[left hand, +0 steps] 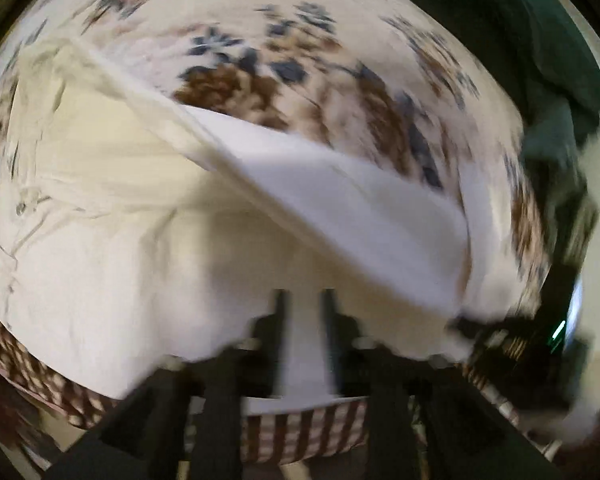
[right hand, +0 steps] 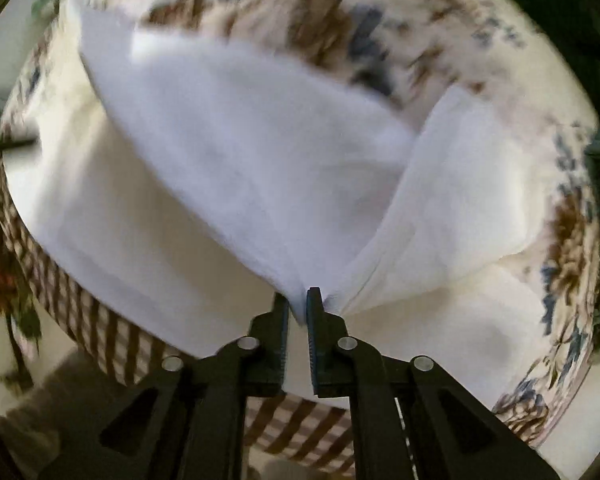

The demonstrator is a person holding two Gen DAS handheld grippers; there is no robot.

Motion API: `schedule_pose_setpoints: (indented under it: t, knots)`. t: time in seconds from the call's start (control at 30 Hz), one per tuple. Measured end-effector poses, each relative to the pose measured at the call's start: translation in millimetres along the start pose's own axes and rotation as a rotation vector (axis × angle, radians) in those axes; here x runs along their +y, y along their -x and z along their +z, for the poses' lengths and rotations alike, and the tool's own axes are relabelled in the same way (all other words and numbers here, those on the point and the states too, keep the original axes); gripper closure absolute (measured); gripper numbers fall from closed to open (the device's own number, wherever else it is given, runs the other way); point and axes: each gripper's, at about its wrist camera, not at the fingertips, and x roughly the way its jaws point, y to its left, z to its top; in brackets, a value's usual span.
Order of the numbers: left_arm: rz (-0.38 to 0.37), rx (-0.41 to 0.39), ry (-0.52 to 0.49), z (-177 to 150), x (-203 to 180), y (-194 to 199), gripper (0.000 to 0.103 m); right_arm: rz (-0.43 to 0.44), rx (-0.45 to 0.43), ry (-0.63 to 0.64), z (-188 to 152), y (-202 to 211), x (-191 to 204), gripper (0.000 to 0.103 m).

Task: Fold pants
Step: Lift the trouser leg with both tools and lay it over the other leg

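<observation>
the pants [right hand: 228, 152] are matt white woven cloth, soft and lightly creased; the bedspread [left hand: 300, 64] is matt printed floral cloth with a checked cloth border; the right gripper [right hand: 298, 304] is matt black plastic with shiny metal pins and ribbed pads [right hand: 314, 320]

No legible text or labels.

Both wrist views look forward and down along their fingers, very close over the white pants [left hand: 100, 240] on the floral bedspread [left hand: 300, 80]. Both share that cloth; the left view is blurred.
</observation>
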Motion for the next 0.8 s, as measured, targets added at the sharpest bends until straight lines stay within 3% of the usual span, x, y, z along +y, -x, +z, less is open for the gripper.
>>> schedule_pose_setpoints:
  t: [0.03,0.07,0.1,0.13,0.27,0.47,0.57,0.6,0.63,0.73,0.8]
  knots:
    - [-0.016,-0.005,0.055,9,10,1,0.055,0.053,0.016,-0.065,3,-1,-5,0.069]
    - [-0.039,-0.018,0.118,17,21,5,0.051,0.099,0.006,-0.124,4,2,-11,0.059]
    - [-0.052,-0.034,0.175,26,31,8,0.047,0.151,-0.029,-0.199,5,10,-18,0.036]
    - [-0.056,-0.044,0.203,30,37,11,0.042,0.182,-0.056,-0.259,5,17,-24,0.021]
    - [-0.008,-0.073,0.338,66,65,16,0.038,0.269,-0.115,-0.468,9,30,-43,0.020]
    - [0.098,-0.063,0.463,116,103,-3,0.038,0.122,-0.124,-0.793,30,23,-74,0.020]
    - [0.187,-0.033,0.468,139,121,-26,0.039,0.127,-0.112,-0.882,46,14,-90,0.020]
    - [0.188,-0.044,0.469,143,127,-29,0.062,0.119,-0.106,-0.884,51,12,-90,0.020]
    - [0.181,-0.066,0.467,144,132,-30,0.100,0.109,-0.104,-0.880,56,11,-90,0.020]
    - [0.112,-0.159,0.474,118,143,-7,0.101,0.079,-0.105,-0.839,65,13,-87,0.020]
    - [0.101,-0.216,0.474,78,149,18,0.101,0.064,-0.104,-0.810,67,17,-84,0.020]
